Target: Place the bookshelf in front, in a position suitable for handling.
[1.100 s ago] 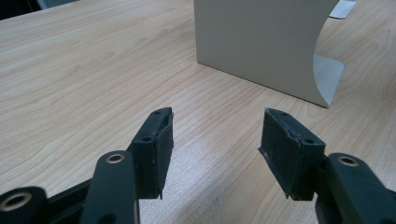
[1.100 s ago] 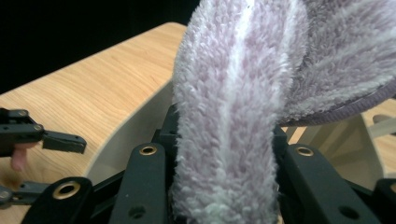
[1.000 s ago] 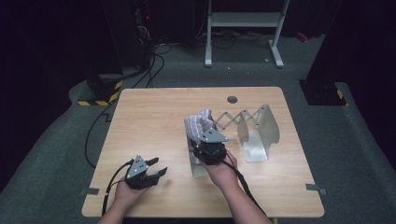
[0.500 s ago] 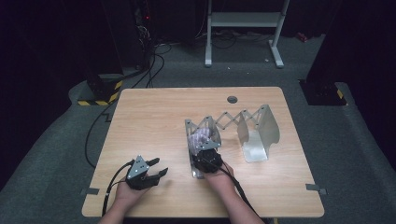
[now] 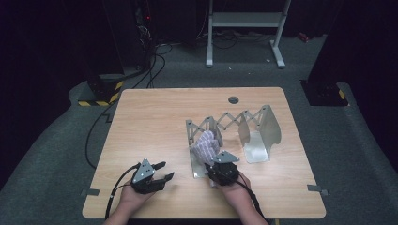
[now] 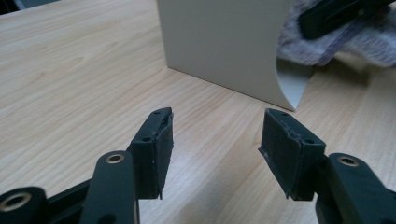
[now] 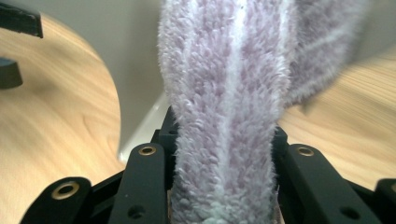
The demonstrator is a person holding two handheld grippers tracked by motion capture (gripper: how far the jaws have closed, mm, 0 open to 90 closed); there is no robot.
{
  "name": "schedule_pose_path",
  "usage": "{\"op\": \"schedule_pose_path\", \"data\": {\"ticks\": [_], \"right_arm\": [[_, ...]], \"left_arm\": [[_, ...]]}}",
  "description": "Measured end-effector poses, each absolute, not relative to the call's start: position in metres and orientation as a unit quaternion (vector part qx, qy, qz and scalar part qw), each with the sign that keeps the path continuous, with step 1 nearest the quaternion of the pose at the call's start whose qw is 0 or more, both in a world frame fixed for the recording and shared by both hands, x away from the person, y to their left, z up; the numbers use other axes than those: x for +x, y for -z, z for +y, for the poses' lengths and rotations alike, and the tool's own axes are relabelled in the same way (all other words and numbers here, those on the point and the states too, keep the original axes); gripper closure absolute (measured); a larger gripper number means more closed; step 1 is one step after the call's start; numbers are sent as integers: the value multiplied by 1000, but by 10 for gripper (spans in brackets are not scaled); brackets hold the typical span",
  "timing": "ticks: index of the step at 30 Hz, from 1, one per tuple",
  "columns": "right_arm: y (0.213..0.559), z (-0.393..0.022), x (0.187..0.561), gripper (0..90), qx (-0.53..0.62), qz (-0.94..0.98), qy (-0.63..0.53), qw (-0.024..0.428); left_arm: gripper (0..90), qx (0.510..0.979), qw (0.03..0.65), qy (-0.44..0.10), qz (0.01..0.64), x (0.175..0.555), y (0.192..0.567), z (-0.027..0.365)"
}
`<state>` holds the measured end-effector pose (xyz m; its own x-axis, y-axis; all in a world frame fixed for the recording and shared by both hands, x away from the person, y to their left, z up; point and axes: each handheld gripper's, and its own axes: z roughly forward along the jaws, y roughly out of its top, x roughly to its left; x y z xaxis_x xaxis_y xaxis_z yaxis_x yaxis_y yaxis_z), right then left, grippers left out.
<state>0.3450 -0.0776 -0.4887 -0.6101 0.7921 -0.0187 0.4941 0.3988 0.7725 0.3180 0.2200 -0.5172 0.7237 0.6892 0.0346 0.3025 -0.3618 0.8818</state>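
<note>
- Fluffy lilac cloth [image 7: 224,116] sat clamped between the jaws of my right gripper [image 7: 223,186], folded thick and standing up in front of its camera, so the grip itself was plain in the right gripper view.
- Since a second before, my right hand [image 5: 233,190] had pulled the cloth back toward me and lower; from above the cloth [image 5: 205,146] now hung just over the near bay of the metal expanding rack [image 5: 225,123], beside its left end plate [image 5: 189,133]. I judged the cloth was about to be set down into that bay.
- My left gripper [image 6: 215,140] lay idle low over the wooden table [image 6: 70,60], jaws wide apart with nothing between them, and it had hardly shifted. From above it [image 5: 152,177] sat near the front edge, well apart from the rack.
- Hidden: the cloth blocked the right gripper's own pads and most of the rack behind. From above, my right gripper [image 5: 221,166] covered the cloth's lower end, so I could not tell whether it touched the rack's base.
- In the left gripper view the plate [image 6: 224,42] was cut off at the top edge, and the cloth [image 6: 341,37] behind it was blurred.
</note>
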Motion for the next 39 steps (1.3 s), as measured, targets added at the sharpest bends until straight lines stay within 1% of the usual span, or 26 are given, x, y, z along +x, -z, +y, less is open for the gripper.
{"op": "schedule_pose_path", "data": {"ticks": [5,7,10,14,15,16,17,20,25,28,30,33,35,39], "right_arm": [[492,-107,333,640,413,800,-380,213],[497,-119,335,640,428,796,-374,207],[500,-130,340,640,443,790,-367,213],[503,-137,344,639,453,785,-364,213],[504,-137,344,640,454,786,-364,211],[504,-137,344,639,453,786,-364,211],[504,-137,344,640,452,787,-364,210],[505,-136,344,640,451,787,-365,208],[506,-137,345,640,453,787,-365,204],[506,-136,345,639,452,788,-365,203],[506,-136,345,639,452,788,-365,202],[507,-136,345,639,452,789,-366,200],[507,-135,345,640,452,788,-366,200],[507,-136,345,640,452,788,-366,201]], "left_arm": [[429,804,474,-195,301,314,516,206],[421,803,480,-190,299,313,513,200],[404,800,486,-187,298,313,511,189],[368,802,480,-183,303,317,510,172],[357,764,519,-165,346,316,515,159],[347,778,502,-168,339,319,515,158],[339,808,465,-187,310,324,512,162],[330,804,463,-187,324,330,512,153],[334,795,454,-207,346,339,513,144],[375,786,454,-214,362,344,511,144],[423,778,456,-222,370,347,510,146],[463,774,458,-220,378,350,508,151],[549,773,451,-235,380,352,507,153],[675,763,440,-256,398,360,507,164]]}}
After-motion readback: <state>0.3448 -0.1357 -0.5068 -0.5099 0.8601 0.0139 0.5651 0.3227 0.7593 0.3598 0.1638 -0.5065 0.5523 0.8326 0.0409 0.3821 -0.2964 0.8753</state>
